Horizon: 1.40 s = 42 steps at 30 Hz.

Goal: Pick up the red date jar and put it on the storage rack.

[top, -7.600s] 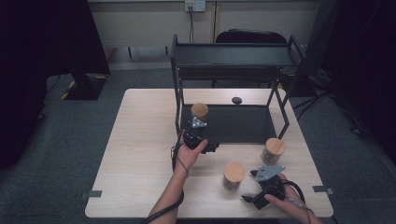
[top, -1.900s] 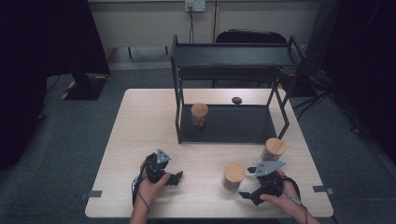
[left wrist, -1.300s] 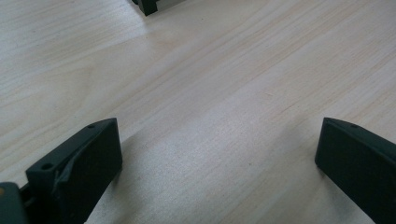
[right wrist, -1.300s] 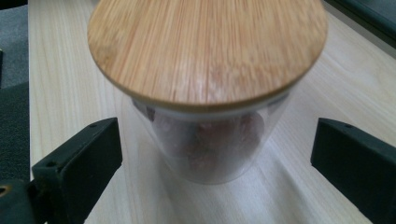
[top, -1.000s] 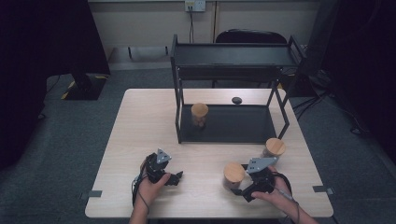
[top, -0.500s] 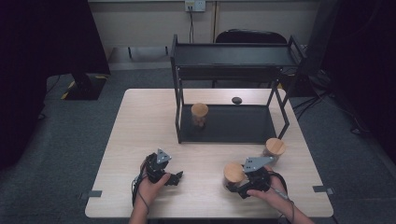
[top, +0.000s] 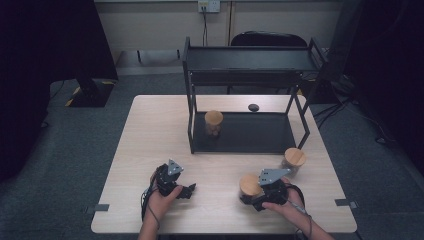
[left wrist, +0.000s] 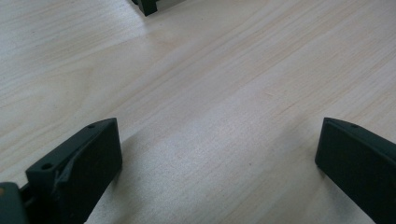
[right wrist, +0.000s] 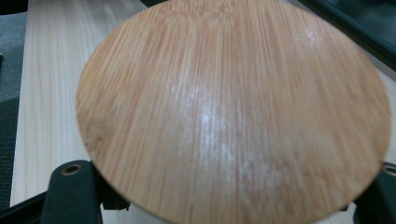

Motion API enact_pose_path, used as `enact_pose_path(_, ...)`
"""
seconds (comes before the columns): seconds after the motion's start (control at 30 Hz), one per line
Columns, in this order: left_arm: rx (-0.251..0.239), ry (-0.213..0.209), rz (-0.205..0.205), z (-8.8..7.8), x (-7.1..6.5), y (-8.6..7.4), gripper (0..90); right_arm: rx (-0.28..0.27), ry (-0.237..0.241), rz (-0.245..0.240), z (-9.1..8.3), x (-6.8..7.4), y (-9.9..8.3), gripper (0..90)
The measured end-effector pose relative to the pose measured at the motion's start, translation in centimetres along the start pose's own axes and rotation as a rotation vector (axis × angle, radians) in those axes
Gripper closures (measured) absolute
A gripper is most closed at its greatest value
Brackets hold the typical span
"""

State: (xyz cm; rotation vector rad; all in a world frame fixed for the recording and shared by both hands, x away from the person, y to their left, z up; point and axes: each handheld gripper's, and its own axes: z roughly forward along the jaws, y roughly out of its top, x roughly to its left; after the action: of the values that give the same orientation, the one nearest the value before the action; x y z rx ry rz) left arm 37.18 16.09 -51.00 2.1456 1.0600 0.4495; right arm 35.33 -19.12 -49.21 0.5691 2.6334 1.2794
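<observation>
- Right gripper (top: 252, 196): jaws have just been closing and now seem to pinch the near jar (top: 248, 187) below its wooden lid (right wrist: 233, 107).
- Left gripper (top: 186, 190): jaws spread wide over bare table (left wrist: 210, 93).

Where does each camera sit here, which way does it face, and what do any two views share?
High view: above the near edge, facing forward and down on the pale wooden table and black metal shelf rack; forearms and both grippers show.
Left gripper view: on the left gripper, looking along open jaws at bare tabletop.
Right gripper view: on the right gripper, looking at the round bamboo-lidded glass jar it grips.
Shared: that jar appears in the high view too.
</observation>
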Motion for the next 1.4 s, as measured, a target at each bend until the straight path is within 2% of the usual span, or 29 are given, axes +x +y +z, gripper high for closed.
enact_pose_path(0.2, 0.0, 0.0, 0.0, 0.0, 0.0, 0.0, 0.2, 0.01, -0.008, -0.017, 0.0, 0.0, 0.3, 25.0)
enact_pose_path(0.67, 0.0, 0.0, 0.0, 0.0, 0.0, 0.0, 0.2, -0.002, -0.021, 0.013, 0.7, -0.5, 1.3, 25.1)
enact_pose_path(1.0, 0.0, 0.0, 0.0, 0.0, 0.0, 0.0, 0.2, -0.014, -0.035, 0.041, 1.4, -1.5, 2.1, 25.1)
enact_pose_path(1.1, 0.0, 0.0, 0.0, 0.0, 0.0, 0.0, 0.2, -0.003, -0.058, 0.032, 1.6, -1.7, 2.4, 25.1)
enact_pose_path(1.3, 0.0, 0.0, 0.0, 0.0, 0.0, 0.0, 0.2, 0.004, -0.07, 0.032, 1.9, -2.2, 2.8, 25.1)
enact_pose_path(1.4, 0.0, 0.0, 0.0, 0.0, 0.0, 0.0, 0.2, 0.0, -0.072, 0.048, 2.1, -2.4, 3.0, 25.1)
